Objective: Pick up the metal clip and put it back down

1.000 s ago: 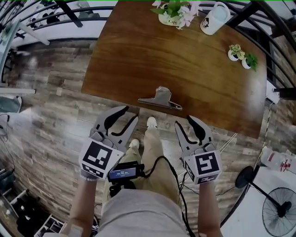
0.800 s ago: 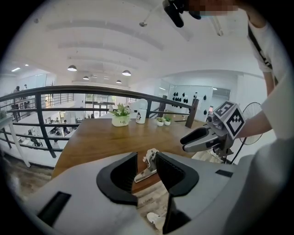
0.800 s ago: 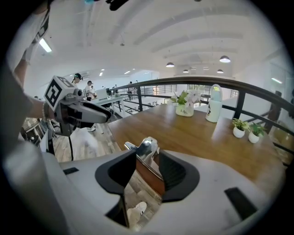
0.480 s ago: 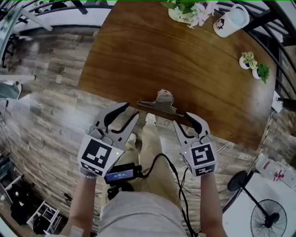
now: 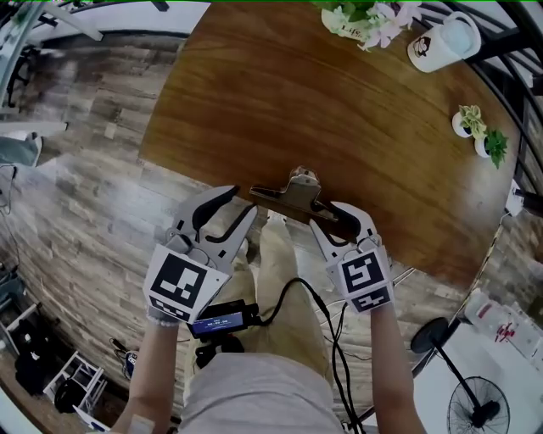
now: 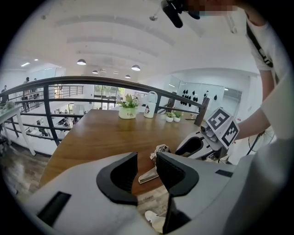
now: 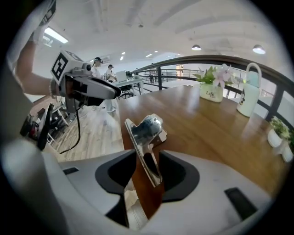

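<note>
— Brown wooden table [image 5: 339,119] on a railed mezzanine, plank floor below it. What's on it?

— 1 metal clip [image 5: 293,191], lying right at the near edge with its handle raised. A flower pot [image 5: 356,17], a white jug [image 5: 443,42] and 2 small plants [image 5: 479,136] sit well apart at the far side, so nothing crowds my approach.

— Where's your right gripper?

— I have the right gripper [image 5: 327,217] tilted down at the clip's right end. Its own view shows the jaws spread, with the clip's long blade and the table's edge between them and a gap on each side. The pads aren't pressing, so nothing is gripped yet. I come in from off the edge because, I reckon, that lets me straddle the blade without scraping the top.

— And the left?

— The left gripper [image 5: 242,200] hangs just off the near edge, left of the clip, jaws apart and empty. The clip shows beyond the gap, not in it. It's parked aside since 1 gripper should be enough.

— Next?

— Closing the right on the blade, I'd say. It looks like thin, slick metal, so I want the pads square or it may twist out.
</note>
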Tool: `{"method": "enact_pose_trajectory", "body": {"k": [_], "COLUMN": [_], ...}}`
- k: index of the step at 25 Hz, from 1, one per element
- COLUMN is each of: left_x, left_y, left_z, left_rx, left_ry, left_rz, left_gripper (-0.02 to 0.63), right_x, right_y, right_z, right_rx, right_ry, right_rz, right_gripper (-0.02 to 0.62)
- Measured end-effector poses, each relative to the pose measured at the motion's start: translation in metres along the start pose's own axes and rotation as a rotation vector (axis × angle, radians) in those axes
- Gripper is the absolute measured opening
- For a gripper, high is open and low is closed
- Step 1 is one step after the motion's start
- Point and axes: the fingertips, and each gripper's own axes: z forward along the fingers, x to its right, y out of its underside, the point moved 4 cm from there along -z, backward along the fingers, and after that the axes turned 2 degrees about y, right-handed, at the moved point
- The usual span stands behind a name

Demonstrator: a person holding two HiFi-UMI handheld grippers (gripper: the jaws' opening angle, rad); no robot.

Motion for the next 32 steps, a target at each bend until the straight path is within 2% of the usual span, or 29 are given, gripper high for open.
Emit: {"method": "enact_pose_trajectory", "body": {"k": [5, 11, 18, 25, 32], "left_x": [-0.002, -0.004, -0.006, -0.007, -0.009], "left_y": [0.004, 0.005, 0.008, 0.009, 0.016], "left_z": [0.004, 0.008, 0.012, 0.011, 0.01], "left_rx": [-0.009, -0.009, -0.022, -0.018, -0.033], "left_ry": [-0.005, -0.003, 0.0, 0.003, 0.006], "left_rz": [-0.016, -0.039, -0.044, -0.045, -0.062], "left_gripper": [0.132, 0.132, 0.132, 0.132, 0.132], "right_x": [-0.002, 0.0, -0.001, -0.003, -0.007], "right_y": [0.004, 0.003, 0.0, 0.0, 0.001], "right_z": [0.01, 0.013, 0.014, 0.013, 0.012], "right_rx": [-0.049, -0.065, -0.072, -0.058, -0.008], "right_ry": [-0.049, -0.084, -0.069, -0.093, -0.154], "right_rz": [-0.096, -0.129, -0.204, -0.198, -0.067], "right_gripper": [0.149, 0.121, 0.115, 0.097, 0.055]}}
